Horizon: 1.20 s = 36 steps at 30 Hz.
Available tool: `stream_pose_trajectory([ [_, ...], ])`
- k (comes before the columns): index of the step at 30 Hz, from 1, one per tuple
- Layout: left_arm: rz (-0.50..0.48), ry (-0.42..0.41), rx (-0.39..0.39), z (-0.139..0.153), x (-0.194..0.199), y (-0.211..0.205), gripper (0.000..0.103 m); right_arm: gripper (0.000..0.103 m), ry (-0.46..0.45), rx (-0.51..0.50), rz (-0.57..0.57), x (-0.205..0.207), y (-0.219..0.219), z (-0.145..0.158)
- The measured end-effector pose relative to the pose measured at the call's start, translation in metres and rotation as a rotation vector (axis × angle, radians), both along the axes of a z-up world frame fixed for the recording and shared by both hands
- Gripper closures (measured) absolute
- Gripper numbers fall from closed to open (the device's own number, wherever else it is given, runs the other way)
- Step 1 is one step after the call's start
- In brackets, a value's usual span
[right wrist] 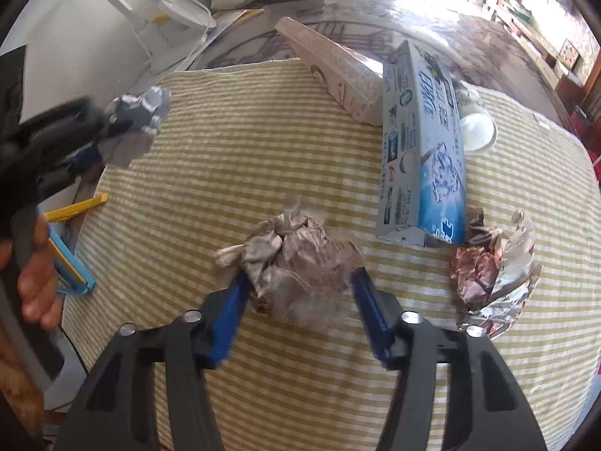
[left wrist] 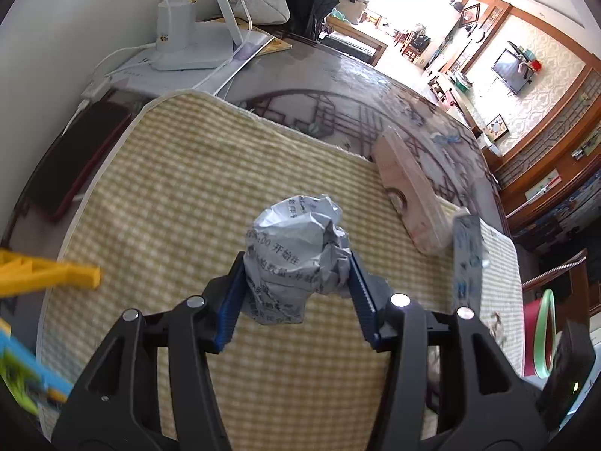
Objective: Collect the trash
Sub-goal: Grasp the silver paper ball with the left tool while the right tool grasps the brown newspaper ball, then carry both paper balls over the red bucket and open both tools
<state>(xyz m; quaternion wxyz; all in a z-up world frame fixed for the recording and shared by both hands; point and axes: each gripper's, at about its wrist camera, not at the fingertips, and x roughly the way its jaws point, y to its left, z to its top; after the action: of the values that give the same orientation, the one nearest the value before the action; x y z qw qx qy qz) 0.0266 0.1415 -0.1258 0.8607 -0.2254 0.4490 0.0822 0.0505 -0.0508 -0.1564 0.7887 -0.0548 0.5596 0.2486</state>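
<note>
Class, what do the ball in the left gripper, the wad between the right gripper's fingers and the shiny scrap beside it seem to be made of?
Ball: matte printed paper, creased, with text. Wad: probably brownish paper, dull and wrinkled; blurred. Shiny scrap: likely metal foil, mirror-bright with sharp crinkles.

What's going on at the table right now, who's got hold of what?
The left gripper is shut on a crumpled printed paper ball, held above the checked mat. The right gripper has its fingers on either side of a brownish paper wad on the mat. A foil wrapper, a blue-and-white carton, a pink box and a white cup remain on the table.
</note>
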Motion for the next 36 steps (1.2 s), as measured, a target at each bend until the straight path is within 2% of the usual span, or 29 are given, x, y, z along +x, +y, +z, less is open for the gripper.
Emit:
stream_pose_trajectory([
  [8, -0.028, 0.003, -0.033, 0.006, -0.019, -0.022, 0.053, 0.053, -0.158, 0.068, -0.047, -0.011, -0.017, 0.046],
  [14, -0.084, -0.026, -0.005, 0.020, -0.018, -0.049, 0.053, 0.051, -0.221, 0.105, -0.114, -0.018, -0.048, 0.074],
  [26, -0.160, -0.047, 0.030, 0.033, -0.021, -0.099, 0.053, 0.050, -0.261, 0.170, -0.213, -0.030, -0.108, 0.098],
  [36, -0.142, -0.016, 0.043, 0.030, -0.026, -0.144, 0.053, 0.050, -0.232, 0.188, -0.192, -0.031, -0.151, 0.091],
])
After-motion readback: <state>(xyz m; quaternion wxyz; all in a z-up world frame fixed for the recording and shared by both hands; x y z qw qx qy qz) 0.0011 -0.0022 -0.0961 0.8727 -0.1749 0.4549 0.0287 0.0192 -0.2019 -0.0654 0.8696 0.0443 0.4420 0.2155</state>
